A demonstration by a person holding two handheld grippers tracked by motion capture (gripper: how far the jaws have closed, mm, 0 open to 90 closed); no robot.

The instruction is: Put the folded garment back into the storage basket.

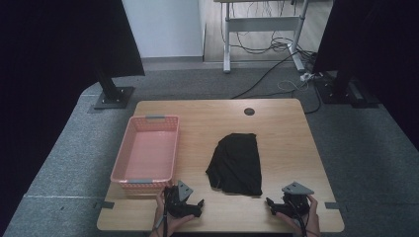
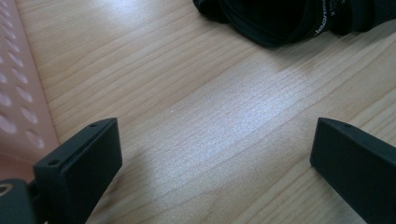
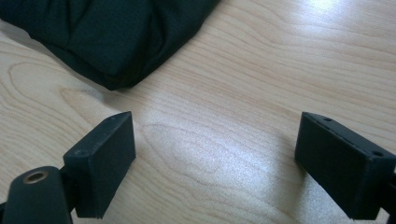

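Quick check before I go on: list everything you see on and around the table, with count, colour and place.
Folded fabric garment: one, black, table centre, between both grippers and ahead of them.
Perforated plastic basket: one, pink, left part of the table, nothing visible inside.
Wooden table: one, light wood grain, with a dark round hole near the far edge.
Stands with flat bases: two, black, on the floor beyond the far corners.
Desk frame: one, white, beyond the table, with loose cables under it.
Left gripper: one, black, near edge beside the basket, jaws open, nothing between them.
Right gripper: one, black, near edge right of the garment, jaws open, nothing between them.
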